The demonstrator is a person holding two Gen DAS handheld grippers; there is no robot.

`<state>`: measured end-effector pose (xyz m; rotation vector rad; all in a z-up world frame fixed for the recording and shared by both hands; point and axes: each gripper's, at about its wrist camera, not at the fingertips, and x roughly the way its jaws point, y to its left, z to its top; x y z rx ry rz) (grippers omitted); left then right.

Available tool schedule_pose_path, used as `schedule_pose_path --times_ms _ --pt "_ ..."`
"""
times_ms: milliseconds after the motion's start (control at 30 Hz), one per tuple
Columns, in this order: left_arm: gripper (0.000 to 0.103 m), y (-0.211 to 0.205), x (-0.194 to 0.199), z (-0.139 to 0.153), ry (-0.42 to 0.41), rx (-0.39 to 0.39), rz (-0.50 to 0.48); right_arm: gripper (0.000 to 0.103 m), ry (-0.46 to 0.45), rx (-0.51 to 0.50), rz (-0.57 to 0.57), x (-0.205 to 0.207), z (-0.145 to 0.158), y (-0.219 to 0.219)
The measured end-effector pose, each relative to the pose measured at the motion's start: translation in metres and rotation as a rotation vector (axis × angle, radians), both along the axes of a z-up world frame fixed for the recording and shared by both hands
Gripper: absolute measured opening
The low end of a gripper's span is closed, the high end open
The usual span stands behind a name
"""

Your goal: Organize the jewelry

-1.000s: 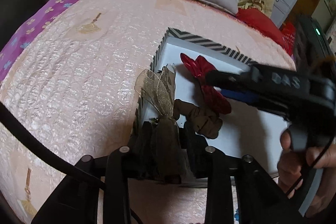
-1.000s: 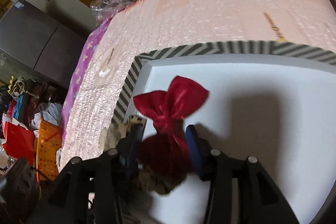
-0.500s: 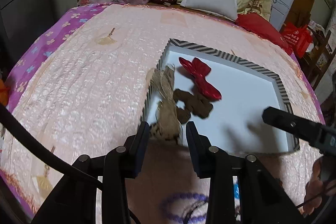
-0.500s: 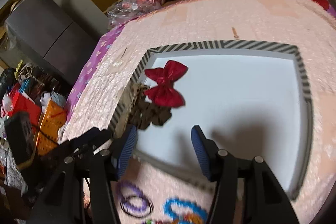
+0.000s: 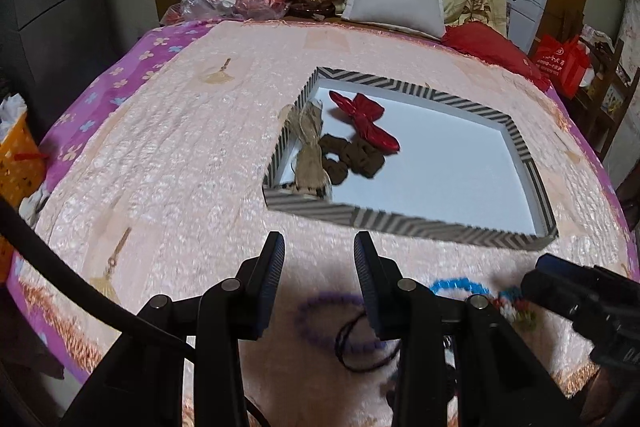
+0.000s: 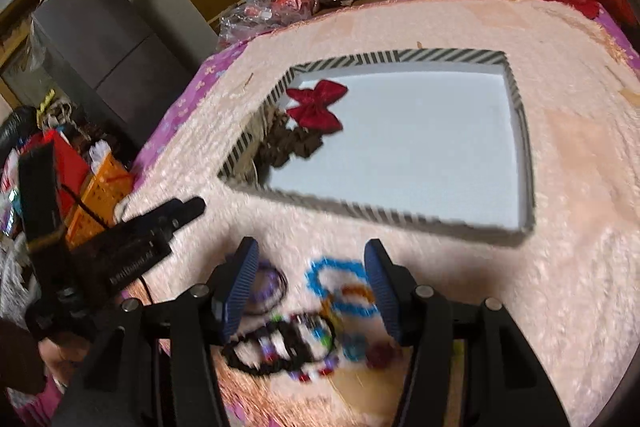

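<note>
So far three pieces lie inside the shallow white box with the black-and-white striped rim (image 5: 420,225), all gathered at its left end: a shiny red fabric bow (image 5: 366,121) toward the far corner, a dark brown ruffled scrunchie (image 5: 352,159) touching the bow's near end, and a beige gauzy bow (image 5: 310,155) leaning against the left wall. All other floor of the box is bare.

Left to sort is the heap on the pink quilted bedspread (image 5: 160,155), just in front of the box's near wall: a blue beaded bracelet (image 6: 336,287), a purple beaded bracelet (image 5: 336,323) with a thin dark cord loop (image 5: 360,347) across it, an orange one and a black multicoloured beaded strand (image 6: 288,347), blurred in the right wrist view.

Both tools hang over that heap, short of the box. The left gripper (image 5: 318,267) has its fingers apart with nothing between them. The right gripper (image 6: 310,287) is spread too, empty, the blue bracelet showing between its fingers below. By my reckoning the task is under halfway done.
</note>
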<state>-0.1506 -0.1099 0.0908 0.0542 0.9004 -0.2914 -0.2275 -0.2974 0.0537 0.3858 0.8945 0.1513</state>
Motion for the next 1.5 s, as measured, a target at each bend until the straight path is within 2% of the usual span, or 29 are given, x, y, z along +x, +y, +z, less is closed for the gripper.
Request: schedule_pose_path --times_ms 200,733,1000,1267,1500 --pt "0.025 0.001 -0.020 -0.003 0.001 -0.004 0.016 0.058 -0.006 0.005 -0.028 -0.025 -0.007 -0.004" --pt "0.025 0.002 -0.053 -0.008 -0.051 0.043 0.030 0.062 -0.082 -0.182 -0.049 -0.051 0.004 0.007" --pt "0.025 0.002 -0.055 -0.011 -0.050 0.042 0.031 0.062 -0.084 -0.203 -0.058 -0.055 -0.002 0.004" --pt "0.025 0.029 -0.044 -0.014 0.028 -0.049 0.041 0.062 -0.078 -0.228 -0.036 -0.054 -0.007 0.006" --pt "0.025 0.057 -0.033 -0.021 0.087 -0.103 0.082 0.061 -0.064 -0.202 -0.031 -0.050 -0.013 0.004"
